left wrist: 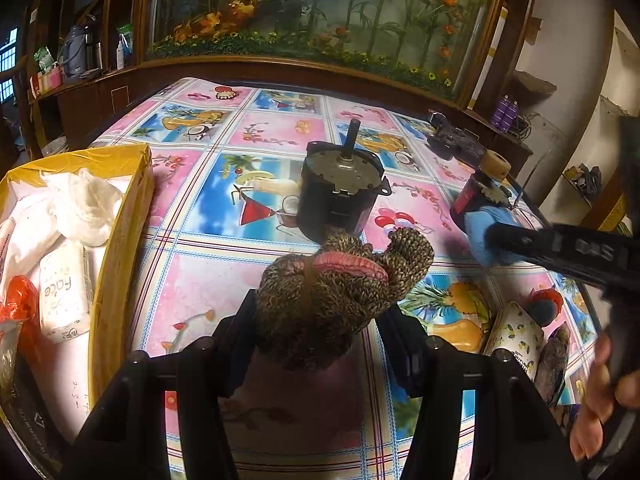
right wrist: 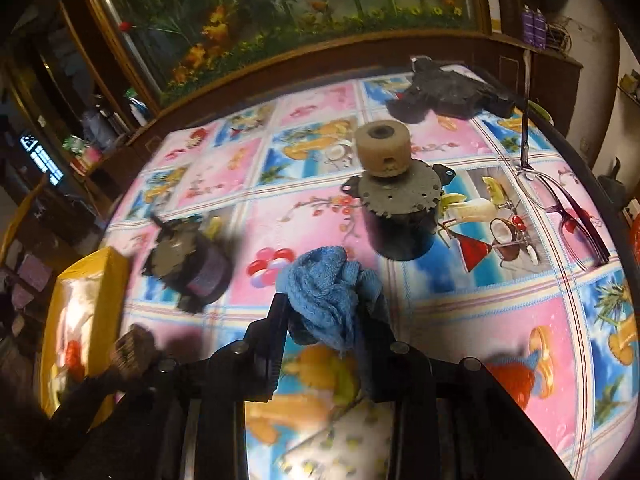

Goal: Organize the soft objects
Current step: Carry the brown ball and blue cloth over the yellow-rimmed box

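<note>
A brown-and-tan speckled knitted sock with a pink ribbed cuff (left wrist: 340, 292) sits bunched between the two black fingers of the left gripper (left wrist: 320, 320), which close against its sides and hold it just above the glossy plastic tablecloth printed with tropical drinks and fruit (left wrist: 224, 128). In the right wrist view, a crumpled blue terry-cloth sock (right wrist: 328, 292) is pinched between the black fingers of the right gripper (right wrist: 332, 312), its looped pile rumpled and one corner hanging down.

To the left stands an open yellow cardboard box (left wrist: 120, 248) holding white cloths and a white soft packet (left wrist: 64, 300) printed with the word "face". Ahead of the knitted sock stands a dark cylindrical geared motor with a grey metal top plate and black shaft (left wrist: 340, 192). A second motor topped by a tan spool-shaped wheel (right wrist: 396, 200) stands just beyond the blue sock. Purple-framed eyeglasses (right wrist: 564, 212) lie to the right, and a black angular device (right wrist: 448, 92) rests at the far edge. A small red-and-blue knitted piece (left wrist: 546, 304) and a white rolled cloth with a yellow-green print (left wrist: 516, 336) lie near the table's right edge.
</note>
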`<state>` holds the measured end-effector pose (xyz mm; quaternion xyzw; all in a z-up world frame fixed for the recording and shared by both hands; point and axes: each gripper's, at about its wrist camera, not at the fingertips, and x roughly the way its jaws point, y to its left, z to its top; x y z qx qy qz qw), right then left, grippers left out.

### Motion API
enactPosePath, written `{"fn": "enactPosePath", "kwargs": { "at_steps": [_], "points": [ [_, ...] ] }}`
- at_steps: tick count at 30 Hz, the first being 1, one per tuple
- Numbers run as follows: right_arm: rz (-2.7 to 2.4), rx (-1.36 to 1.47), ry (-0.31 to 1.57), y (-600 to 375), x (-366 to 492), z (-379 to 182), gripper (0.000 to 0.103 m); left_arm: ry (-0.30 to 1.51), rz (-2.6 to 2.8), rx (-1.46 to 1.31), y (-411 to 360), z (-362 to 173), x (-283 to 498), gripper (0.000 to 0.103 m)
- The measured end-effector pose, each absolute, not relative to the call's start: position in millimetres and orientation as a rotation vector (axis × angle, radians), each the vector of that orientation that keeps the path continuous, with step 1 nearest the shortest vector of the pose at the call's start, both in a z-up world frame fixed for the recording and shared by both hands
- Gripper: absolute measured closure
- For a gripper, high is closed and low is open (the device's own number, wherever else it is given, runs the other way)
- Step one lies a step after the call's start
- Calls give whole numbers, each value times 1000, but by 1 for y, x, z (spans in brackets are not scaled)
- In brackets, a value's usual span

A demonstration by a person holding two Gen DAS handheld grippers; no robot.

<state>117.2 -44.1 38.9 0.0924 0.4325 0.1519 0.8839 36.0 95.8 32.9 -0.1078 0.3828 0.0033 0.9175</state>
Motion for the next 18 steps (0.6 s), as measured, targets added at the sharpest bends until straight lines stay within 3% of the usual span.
{"fn": "enactPosePath", "kwargs": {
  "at_steps": [18],
  "points": [
    [459, 234, 861, -59, -9, 22, 70, 754, -78, -193, 76, 47, -8, 47]
  ]
}}
